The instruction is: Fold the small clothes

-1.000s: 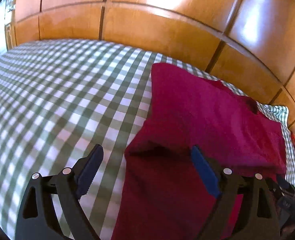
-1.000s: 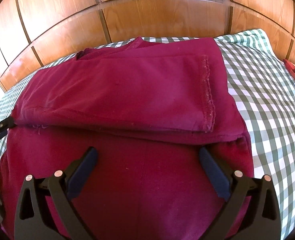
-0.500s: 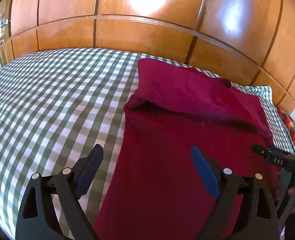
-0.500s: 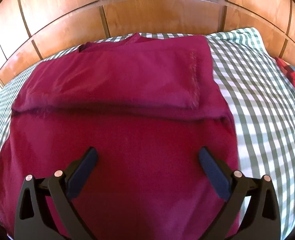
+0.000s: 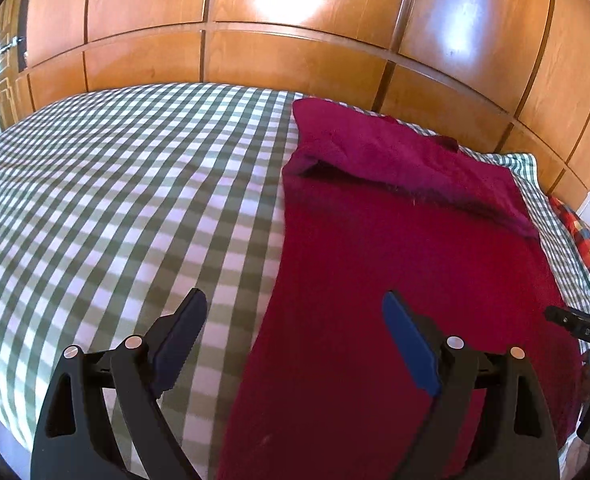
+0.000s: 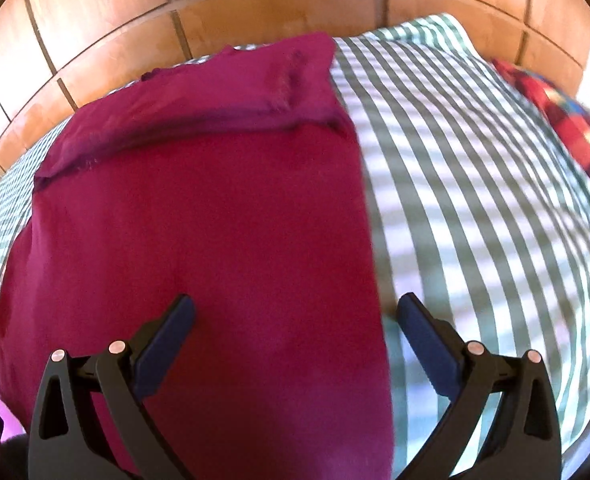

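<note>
Maroon garment (image 5: 407,280) lies flat on the checked bedsheet (image 5: 135,200), its far part already folded toward the near side. Left gripper (image 5: 295,340) hovers with jaws wide and empty, straddling the garment's left edge; right gripper (image 6: 295,344) hovers likewise, spread and empty, over the right edge. Each seems placed to catch a near corner, likely for the next fold toward the wooden headboard (image 5: 295,52).

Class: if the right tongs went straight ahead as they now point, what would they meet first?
Probably the right-hand edge of the maroon garment, where it meets the checked bedsheet; the open right tongs straddle that edge, though depth is unclear.
</note>
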Available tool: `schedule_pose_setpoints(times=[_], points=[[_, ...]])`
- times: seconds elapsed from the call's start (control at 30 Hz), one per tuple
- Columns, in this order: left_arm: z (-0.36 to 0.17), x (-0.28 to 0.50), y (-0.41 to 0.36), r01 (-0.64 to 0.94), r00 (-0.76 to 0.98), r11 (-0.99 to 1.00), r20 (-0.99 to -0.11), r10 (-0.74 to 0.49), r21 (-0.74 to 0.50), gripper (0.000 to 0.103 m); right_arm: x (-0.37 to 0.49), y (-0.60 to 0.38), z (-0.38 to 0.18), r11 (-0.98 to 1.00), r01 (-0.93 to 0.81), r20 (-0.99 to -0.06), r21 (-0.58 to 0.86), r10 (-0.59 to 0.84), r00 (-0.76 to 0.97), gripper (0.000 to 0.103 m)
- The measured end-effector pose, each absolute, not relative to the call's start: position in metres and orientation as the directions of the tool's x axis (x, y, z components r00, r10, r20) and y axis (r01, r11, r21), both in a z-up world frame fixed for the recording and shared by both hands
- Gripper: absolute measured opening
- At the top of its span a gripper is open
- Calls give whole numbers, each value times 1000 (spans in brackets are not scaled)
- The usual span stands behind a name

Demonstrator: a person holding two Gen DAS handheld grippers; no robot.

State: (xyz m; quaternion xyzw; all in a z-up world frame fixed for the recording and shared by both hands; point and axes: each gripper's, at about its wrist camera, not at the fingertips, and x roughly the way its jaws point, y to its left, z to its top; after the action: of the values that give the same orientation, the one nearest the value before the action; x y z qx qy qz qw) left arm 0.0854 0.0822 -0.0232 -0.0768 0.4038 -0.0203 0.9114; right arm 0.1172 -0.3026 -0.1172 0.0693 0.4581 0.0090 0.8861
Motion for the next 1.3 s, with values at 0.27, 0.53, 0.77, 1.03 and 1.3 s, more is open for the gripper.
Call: schedule_pose_setpoints(times=[0.27, 0.53, 0.77, 1.03, 1.3], points=[[-38, 64, 90, -37, 647, 987, -756, -95, -155, 88, 81, -304, -122, 988, 49, -797, 149, 91, 597, 101], [-48, 45, 91, -14, 640, 992, -763, -87, -125, 88, 53, -299, -124, 989, 15, -807, 146, 110, 579, 101], [-48, 30, 89, 10, 637, 995, -767, -83, -100, 88, 22, -293, -127, 984, -64, -835, 169, 177, 521, 99], [-48, 9, 81, 75, 597, 992, -792, -126, -102, 72, -2, -290, -129, 973, -115, -854, 202, 233, 466, 65], [-43, -8, 76, 231, 520, 939, -784, -340, -255, 11, -1, -290, -119, 958, -133, -841, 255, 287, 459, 14]])
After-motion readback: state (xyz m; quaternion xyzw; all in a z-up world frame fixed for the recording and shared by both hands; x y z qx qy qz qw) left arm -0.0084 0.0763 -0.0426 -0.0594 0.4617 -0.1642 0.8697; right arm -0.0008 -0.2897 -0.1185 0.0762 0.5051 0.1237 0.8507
